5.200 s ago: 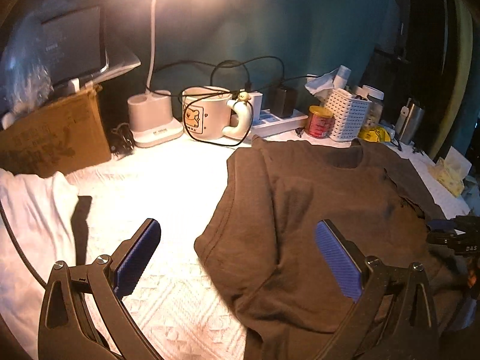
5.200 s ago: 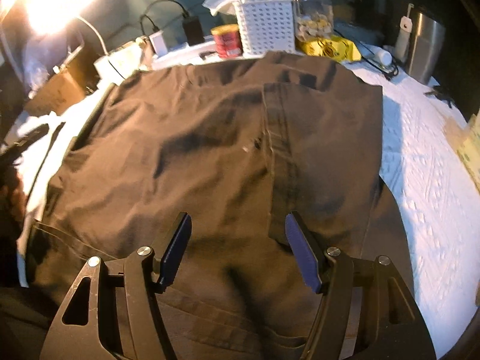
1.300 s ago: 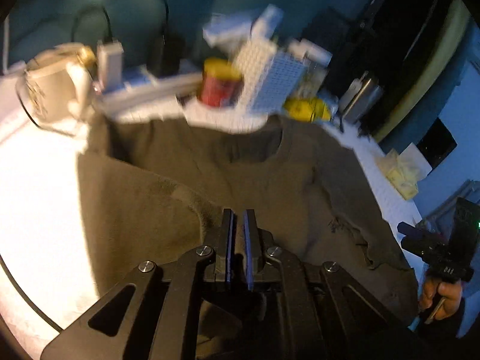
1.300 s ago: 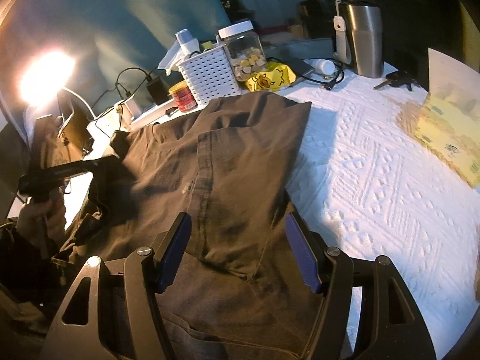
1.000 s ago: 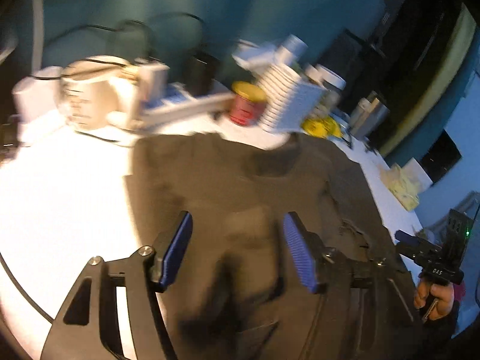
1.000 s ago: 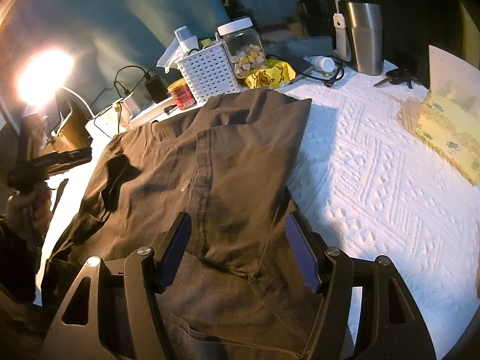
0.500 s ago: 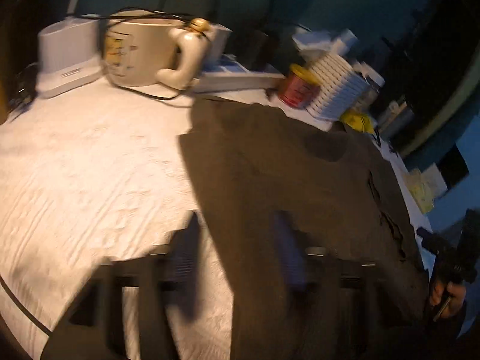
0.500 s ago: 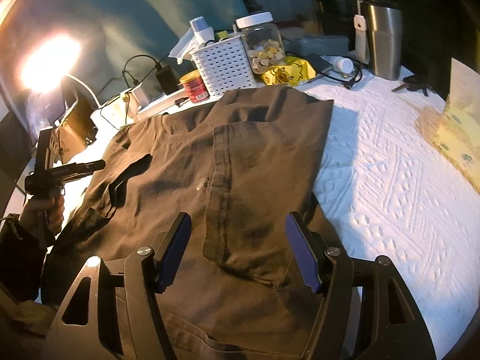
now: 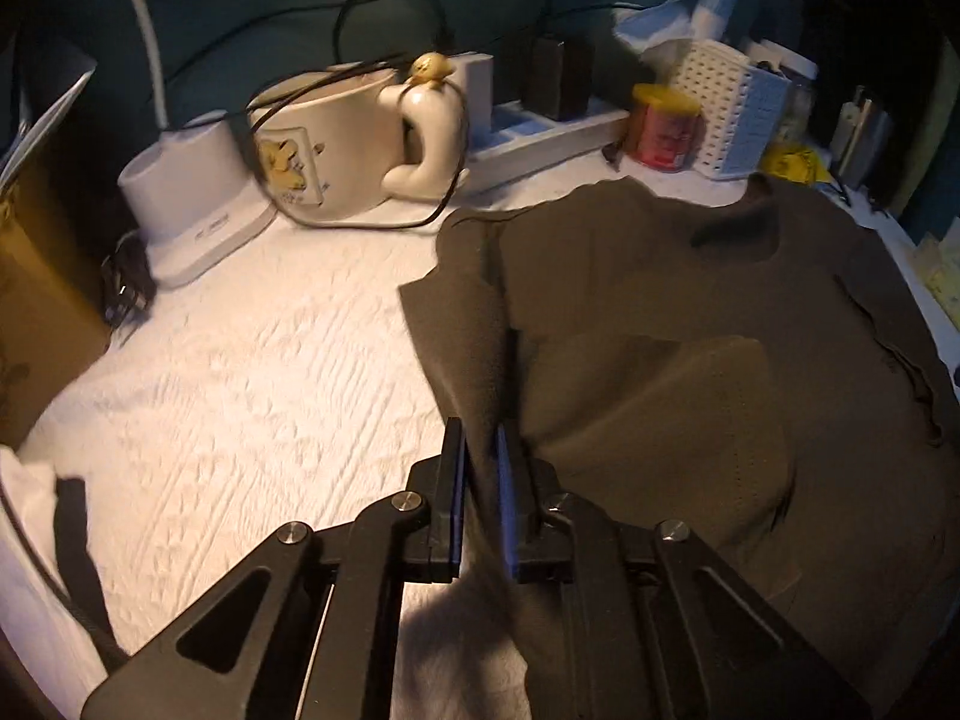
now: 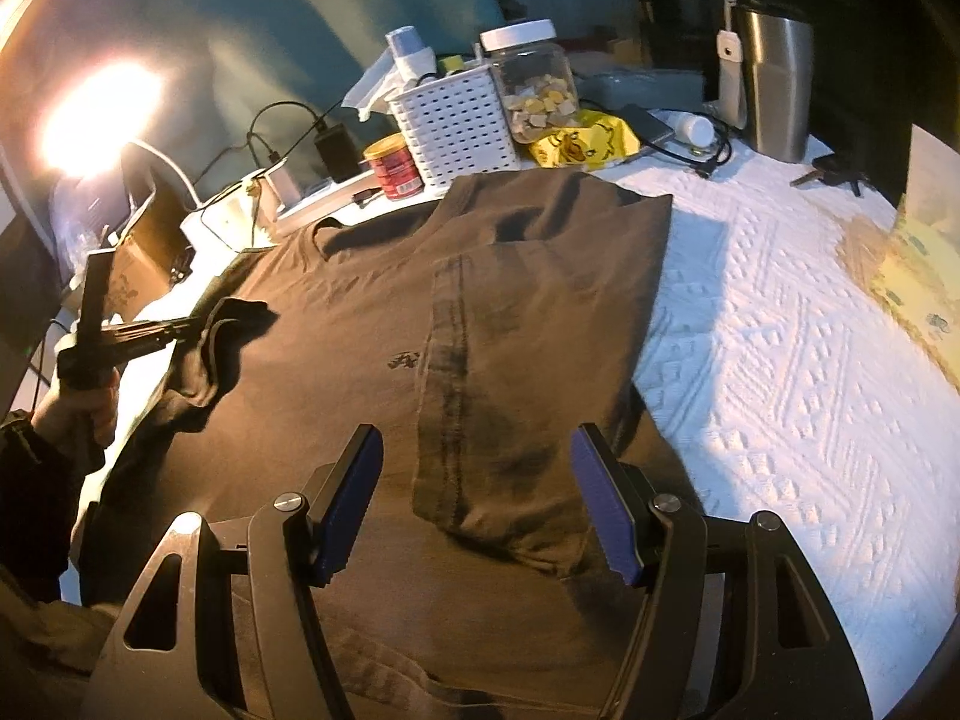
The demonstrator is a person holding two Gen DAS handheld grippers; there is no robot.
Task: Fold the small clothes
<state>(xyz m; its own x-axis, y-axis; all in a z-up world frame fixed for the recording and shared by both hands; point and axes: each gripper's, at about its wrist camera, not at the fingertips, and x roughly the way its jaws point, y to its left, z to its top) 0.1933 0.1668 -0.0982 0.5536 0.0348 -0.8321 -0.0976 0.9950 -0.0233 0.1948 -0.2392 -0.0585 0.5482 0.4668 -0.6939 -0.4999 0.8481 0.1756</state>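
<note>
The dark brown cotton T-shirt is spread on the white-covered table. Its left edge is clamped in the just-closed left claw; the right claw is held apart above its hem.

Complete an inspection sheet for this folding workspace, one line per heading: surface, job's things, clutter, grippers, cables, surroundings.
Surface: white textured cloth covering the table.
Job's things: brown T-shirt spread flat, right side already folded inward.
Clutter: duck mug, red tin, white basket, snack jar, steel tumbler.
Grippers: left hand-held gripper has just been closing, pinching the shirt's left edge; right hand-held gripper open above the shirt.
Cables: black cable draped over the mug.
Surroundings: teal wall, lit lamp.
</note>
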